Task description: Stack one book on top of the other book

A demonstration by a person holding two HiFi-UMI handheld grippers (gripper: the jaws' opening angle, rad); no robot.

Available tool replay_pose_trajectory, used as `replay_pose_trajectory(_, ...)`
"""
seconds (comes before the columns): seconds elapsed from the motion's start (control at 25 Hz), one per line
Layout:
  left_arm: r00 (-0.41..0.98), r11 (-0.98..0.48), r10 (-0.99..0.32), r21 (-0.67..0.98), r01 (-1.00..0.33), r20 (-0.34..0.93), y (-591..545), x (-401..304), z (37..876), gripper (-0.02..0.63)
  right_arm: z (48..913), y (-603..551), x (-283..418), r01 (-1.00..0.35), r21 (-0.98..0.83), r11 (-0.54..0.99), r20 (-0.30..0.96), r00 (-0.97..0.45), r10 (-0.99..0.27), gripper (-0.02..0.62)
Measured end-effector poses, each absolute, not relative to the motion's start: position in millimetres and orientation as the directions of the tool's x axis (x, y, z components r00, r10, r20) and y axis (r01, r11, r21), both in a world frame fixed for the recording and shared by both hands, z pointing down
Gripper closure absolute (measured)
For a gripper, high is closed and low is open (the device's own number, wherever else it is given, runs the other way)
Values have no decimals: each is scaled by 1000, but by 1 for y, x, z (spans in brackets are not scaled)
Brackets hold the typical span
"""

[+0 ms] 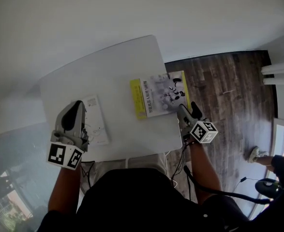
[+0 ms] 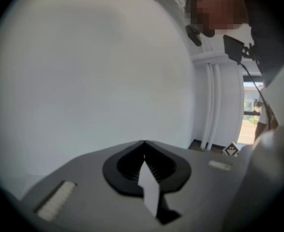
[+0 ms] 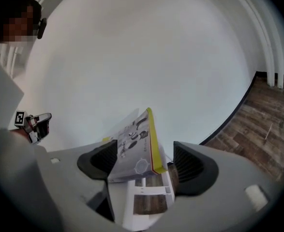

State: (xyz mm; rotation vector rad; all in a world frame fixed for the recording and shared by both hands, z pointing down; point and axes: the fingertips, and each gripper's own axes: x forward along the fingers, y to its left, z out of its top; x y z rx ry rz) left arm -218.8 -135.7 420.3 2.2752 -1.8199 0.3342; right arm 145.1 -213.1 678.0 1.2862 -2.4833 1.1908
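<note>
A book with a yellow spine and grey cover [image 1: 158, 96] lies on the white table [image 1: 112, 66], its right end past the table's edge. My right gripper [image 1: 187, 109] is at that book's near right corner. In the right gripper view the yellow book [image 3: 137, 149] sits between the wide jaws of the right gripper [image 3: 144, 161], with a gap at the right pad [image 3: 190, 163]. A white book [image 1: 97, 124] lies at the table's near left. My left gripper [image 1: 76, 106] rests over it. In the left gripper view the left gripper [image 2: 144, 163] is shut on a thin white sheet [image 2: 149, 190].
Dark wooden floor [image 1: 224, 91] lies right of the table, with white pipes [image 1: 279, 74] at the far right. A black cable [image 1: 229, 192] trails from the right forearm. The person's lap is just under the table's near edge.
</note>
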Motion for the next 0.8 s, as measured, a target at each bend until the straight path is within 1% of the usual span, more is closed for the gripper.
replay_pose_trajectory(0.24,206,-214,-923,12,-977,325,-138,-218,425,601,694,-223,140,-704,-640,308,416,-655,-631,224)
replay_pose_trajectory(0.8,208,-230,-901,-14,-973,381,-126,-213,435,601,713,-236,127,-621,-726,295,404,-733,-548,225)
